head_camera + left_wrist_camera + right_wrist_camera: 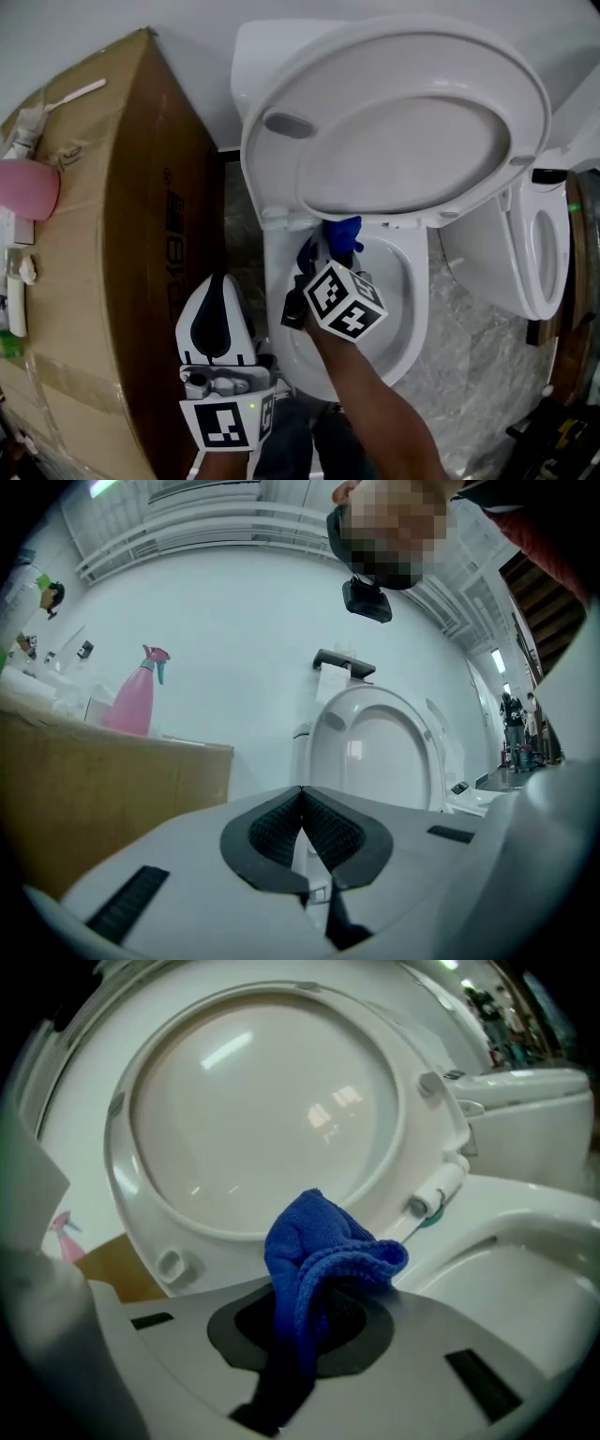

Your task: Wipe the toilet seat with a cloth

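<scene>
**Blue cloth clamped under the raised seat**

Your right gripper [314, 1312] is clenched on the bunched blue cloth [314, 1241], just below the raised toilet seat [394, 122], near its hinge and over the bowl [412, 309]. Your left gripper [302, 808] hangs beside the bowl, jaws pressed together on nothing. The cardboard box [112, 234] carries sideways black print, too unclear to read. A pink spray bottle [131, 705] sits on it.

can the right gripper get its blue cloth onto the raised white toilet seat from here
Probably yes: the right gripper, shut on the crumpled blue cloth, hangs over the bowl just below the raised white plastic toilet seat, and nothing stands between them.
</scene>
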Tool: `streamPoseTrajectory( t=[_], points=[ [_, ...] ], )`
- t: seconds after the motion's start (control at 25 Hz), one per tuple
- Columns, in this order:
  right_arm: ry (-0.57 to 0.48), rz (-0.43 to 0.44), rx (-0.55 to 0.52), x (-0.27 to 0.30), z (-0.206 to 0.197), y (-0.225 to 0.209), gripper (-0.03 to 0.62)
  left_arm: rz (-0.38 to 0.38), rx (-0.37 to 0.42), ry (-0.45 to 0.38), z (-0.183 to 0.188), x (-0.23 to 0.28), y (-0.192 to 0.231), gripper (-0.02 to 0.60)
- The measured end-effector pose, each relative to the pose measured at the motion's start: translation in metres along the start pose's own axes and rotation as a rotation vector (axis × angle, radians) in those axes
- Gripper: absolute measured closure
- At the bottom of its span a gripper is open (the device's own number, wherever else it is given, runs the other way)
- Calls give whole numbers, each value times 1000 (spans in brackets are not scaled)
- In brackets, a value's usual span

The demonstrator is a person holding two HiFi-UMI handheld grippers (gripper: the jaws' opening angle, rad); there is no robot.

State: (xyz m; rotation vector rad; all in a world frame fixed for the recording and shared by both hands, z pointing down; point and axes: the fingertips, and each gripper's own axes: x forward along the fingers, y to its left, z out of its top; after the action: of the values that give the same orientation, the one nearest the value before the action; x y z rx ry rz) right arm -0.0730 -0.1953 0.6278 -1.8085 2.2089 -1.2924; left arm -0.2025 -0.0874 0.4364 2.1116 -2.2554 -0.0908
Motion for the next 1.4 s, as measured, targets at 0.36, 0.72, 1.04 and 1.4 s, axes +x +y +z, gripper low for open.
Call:
streamPoseTrajectory(
  t=[0.36, 0.72, 1.04, 1.4],
  points=[
    [-77, 202, 504, -3, -11, 45, 533, 25, 18, 1, 9, -11, 17, 566],
    [-92, 315, 581, -19, 1, 91, 533, 35, 30, -6, 30, -19, 32, 566],
    [-85, 269, 698, -35, 17, 103, 533, 40, 52, -35, 69, -23, 42, 566],
    [-104, 389, 724, -62, 64, 163, 533, 51, 61, -47, 107, -26, 49, 566]
  ],
)
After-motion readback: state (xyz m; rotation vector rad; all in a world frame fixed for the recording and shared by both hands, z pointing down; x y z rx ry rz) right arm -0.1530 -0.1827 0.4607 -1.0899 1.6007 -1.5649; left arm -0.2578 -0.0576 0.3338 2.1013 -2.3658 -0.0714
